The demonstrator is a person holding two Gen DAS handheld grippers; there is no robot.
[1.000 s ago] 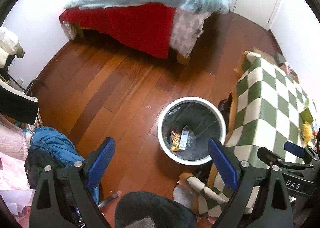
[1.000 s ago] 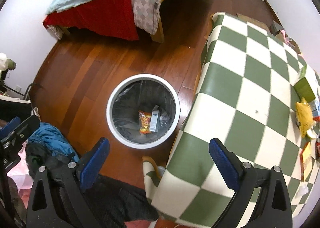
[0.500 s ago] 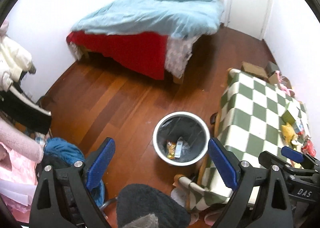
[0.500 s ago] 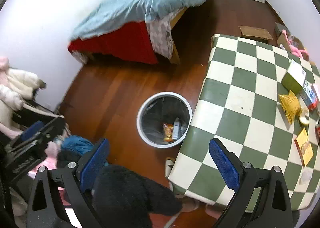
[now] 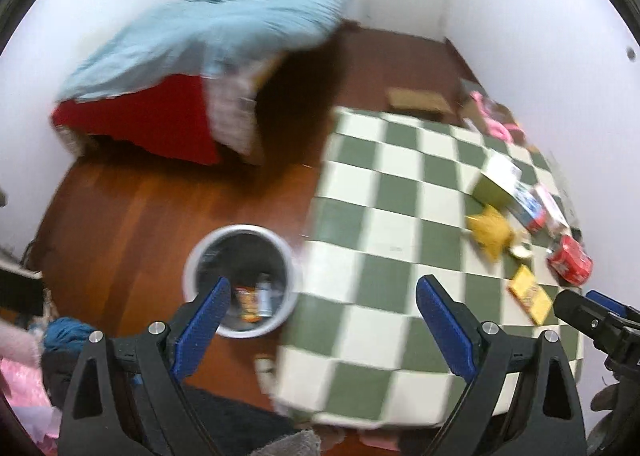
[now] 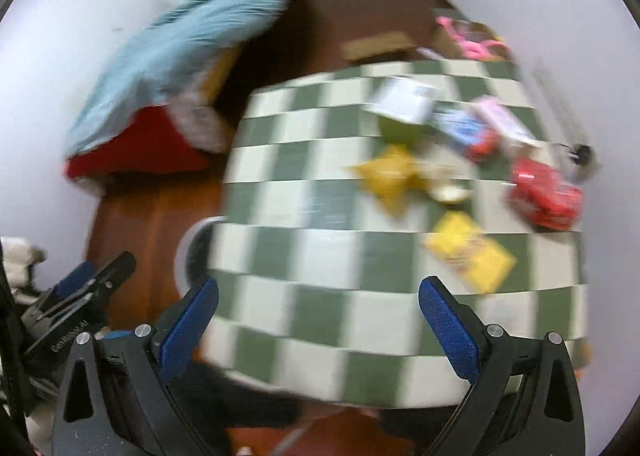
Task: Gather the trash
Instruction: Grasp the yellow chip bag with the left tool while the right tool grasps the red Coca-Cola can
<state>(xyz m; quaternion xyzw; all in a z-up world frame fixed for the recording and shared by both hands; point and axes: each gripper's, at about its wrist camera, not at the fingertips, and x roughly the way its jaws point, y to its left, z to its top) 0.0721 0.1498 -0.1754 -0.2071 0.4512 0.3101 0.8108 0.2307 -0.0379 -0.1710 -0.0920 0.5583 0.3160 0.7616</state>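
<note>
A white-rimmed trash bin [image 5: 240, 232] with a black liner stands on the wood floor and holds a few wrappers [image 5: 250, 298]. Beside it is the green-and-white checkered table [image 5: 384, 216] with trash along its right side: a yellow crumpled bag [image 6: 390, 176], a flat yellow packet [image 6: 470, 252], a red pack [image 6: 546, 194], a green-and-white box [image 6: 400, 106] and a blue-red pack [image 6: 466, 132]. My left gripper [image 5: 322, 314] hangs open and empty above the bin and table edge. My right gripper [image 6: 318, 322] is open and empty above the table's near half. Both views are blurred.
A bed [image 5: 208, 52] with a light blue quilt and red sheet fills the far left corner. Clothes [image 5: 24, 372] are piled at the lower left. A cardboard box [image 5: 418, 100] and pink items [image 5: 496, 124] lie beyond the table. White walls close the right side.
Both grippers have risen and swung right, from over the bin toward the table. The trash on the table's right side has come into fuller view. Both jaws stayed open.
</note>
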